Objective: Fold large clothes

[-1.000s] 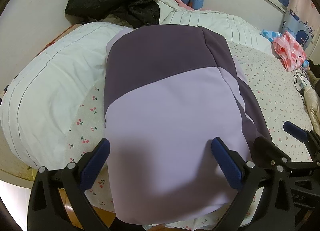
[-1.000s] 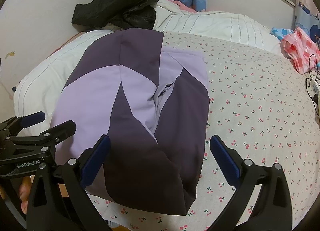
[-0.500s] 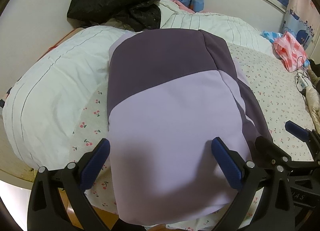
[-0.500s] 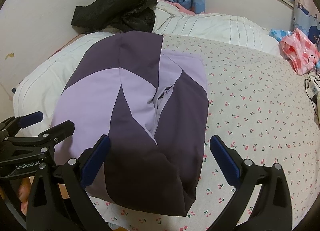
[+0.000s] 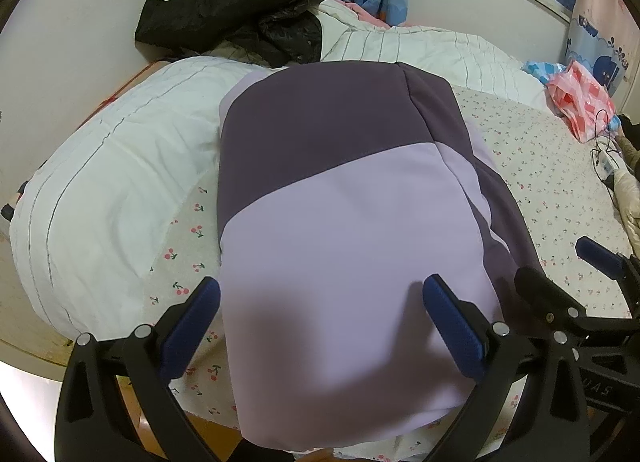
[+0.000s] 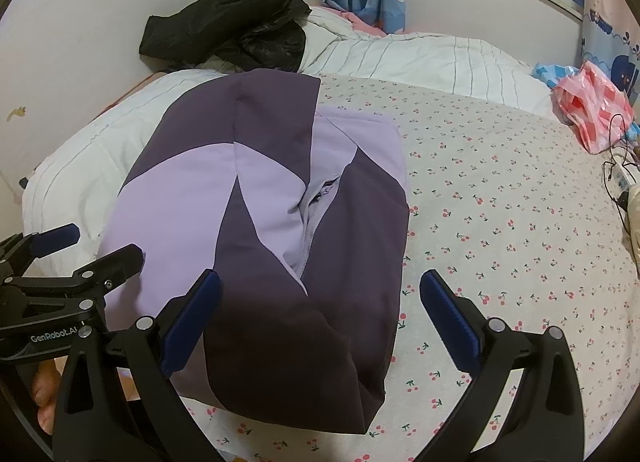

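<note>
Jacket (image 5: 352, 222) is the big soft thing on the bed (image 6: 500, 222), folded into a puffy block with smooth cloth in 2 colours, light purple and dark purple. From your right gripper's camera you can see a zip (image 6: 314, 218) running down a dip in the middle of it, and the near end hangs a little over the edge of the bed. It lies on a sheet with tiny red cherries, and its far left corner sits on a white striped quilt (image 5: 108, 190) that looks thick and lumpy. Behind it a shiny black coat (image 5: 240, 18) is heaped by the wall, and a pink and white plastic bag (image 6: 592, 114) lies crinkled far off to the right. Your left gripper (image 5: 320, 326) has its 2 blue padded fingers spread wide over the light purple end, and they hold nothing. Your right gripper (image 6: 316, 310) is spread wide too, over the dark purple end, with nothing in it. Both grippers sit close side by side. Compared with 1 second ago, the jacket looks a tiny bit lower in the left camera's picture, and its shape has stayed the same.
</note>
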